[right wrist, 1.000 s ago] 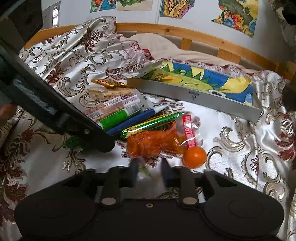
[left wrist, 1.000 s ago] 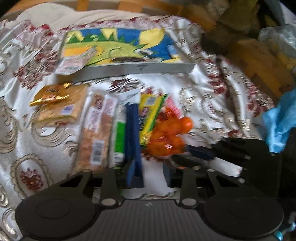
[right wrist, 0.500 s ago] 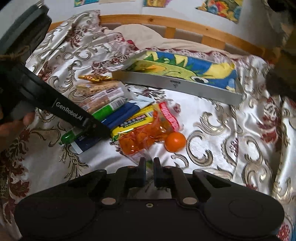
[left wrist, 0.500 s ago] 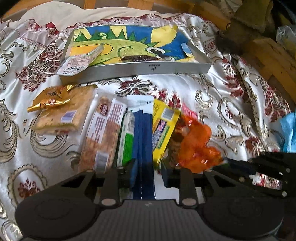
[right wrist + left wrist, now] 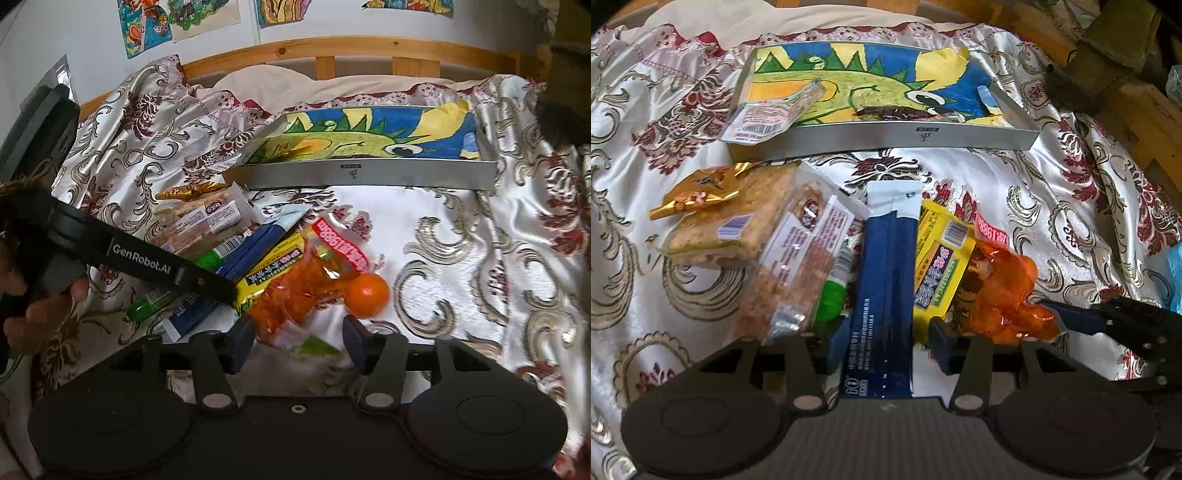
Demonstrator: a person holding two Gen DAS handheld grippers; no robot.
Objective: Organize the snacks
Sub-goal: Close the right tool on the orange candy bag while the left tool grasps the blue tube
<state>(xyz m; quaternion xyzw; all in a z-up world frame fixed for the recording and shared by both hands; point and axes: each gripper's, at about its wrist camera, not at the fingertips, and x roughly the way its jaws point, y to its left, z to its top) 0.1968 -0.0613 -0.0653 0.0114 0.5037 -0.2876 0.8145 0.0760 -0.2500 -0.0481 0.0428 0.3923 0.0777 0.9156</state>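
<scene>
The long dark-blue foil stick pack with a white sealed end (image 5: 886, 280) lies on the bed's glossy patterned satin bedspread (image 5: 1015, 192), in the middle of a row of snacks. The left gripper (image 5: 886, 332) has its jaws open, one finger on each side of the pack's near end, not yet clamped.

Risks, as judged from this position:
- The foil is smooth and flat; a shallow pinch may slip off it.
- The green tube-shaped snack (image 5: 833, 295) and the yellow printed wrapper (image 5: 938, 266) touch the pack's edges. A closing finger may catch either one.
- The satin is slick and wrinkled; neighbours may slide if the pack drags.

The right gripper (image 5: 299, 336) hovers with jaws open over the crinkly orange cellophane bag (image 5: 295, 291). A round orange ball (image 5: 367, 295) beside it may roll if nudged.

The shallow grey rectangular box lined with a crayon dinosaur drawing (image 5: 886, 138) sits beyond the row, already holding one clear packet (image 5: 772, 116).
</scene>
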